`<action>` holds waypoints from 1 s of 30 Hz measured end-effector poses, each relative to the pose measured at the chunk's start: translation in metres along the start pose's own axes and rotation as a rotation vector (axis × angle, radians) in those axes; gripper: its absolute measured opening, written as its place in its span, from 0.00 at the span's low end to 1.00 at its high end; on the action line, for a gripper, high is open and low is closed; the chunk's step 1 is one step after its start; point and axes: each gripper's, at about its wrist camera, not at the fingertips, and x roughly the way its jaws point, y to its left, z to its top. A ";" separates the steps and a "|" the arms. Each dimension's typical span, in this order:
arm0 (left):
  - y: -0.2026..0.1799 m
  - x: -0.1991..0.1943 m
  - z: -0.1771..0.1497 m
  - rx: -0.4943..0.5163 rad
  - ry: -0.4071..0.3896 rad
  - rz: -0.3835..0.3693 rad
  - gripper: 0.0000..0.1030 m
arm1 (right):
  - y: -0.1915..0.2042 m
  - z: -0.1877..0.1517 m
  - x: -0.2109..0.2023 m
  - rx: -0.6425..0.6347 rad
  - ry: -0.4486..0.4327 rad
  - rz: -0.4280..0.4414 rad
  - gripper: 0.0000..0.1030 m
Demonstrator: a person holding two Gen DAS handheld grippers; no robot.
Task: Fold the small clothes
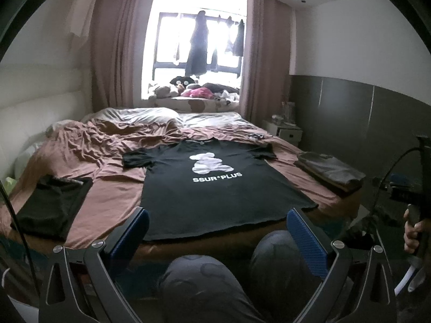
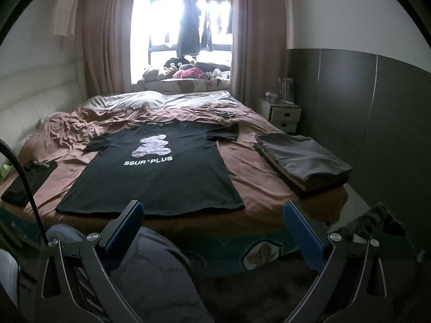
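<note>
Black T-shirt (image 1: 215,188) spread flat, print up, hem at near bed (image 1: 113,185) edge, ready for first fold. Left gripper (image 1: 218,231) and right gripper (image 2: 214,223) hover short of hem, jaws wide, empty. Folded grey stack (image 2: 301,158) parked right, folded dark garment (image 1: 51,204) left, likely clearing workspace.

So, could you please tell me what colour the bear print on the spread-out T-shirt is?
White, on the black T-shirt; the bear print shows best in the left wrist view.

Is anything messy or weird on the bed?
The black T-shirt with a white bear print lies flat and neat, and the grey folded clothes sit tidily at the right edge. Only the pinkish-brown bed sheet looks messy: it is badly rumpled at the far left. Nothing looks spilled or broken.
</note>
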 end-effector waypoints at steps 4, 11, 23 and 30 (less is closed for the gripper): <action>0.006 0.003 0.009 0.003 -0.005 0.012 1.00 | -0.001 0.007 0.005 0.014 -0.003 0.009 1.00; 0.012 0.015 0.019 0.030 0.001 0.036 1.00 | -0.006 0.018 0.021 0.033 0.012 0.031 1.00; 0.038 0.065 0.036 -0.031 0.043 0.082 1.00 | -0.010 0.041 0.077 0.050 0.083 0.081 1.00; 0.052 0.088 0.041 -0.061 0.058 0.104 1.00 | -0.005 0.057 0.110 0.069 0.105 0.091 1.00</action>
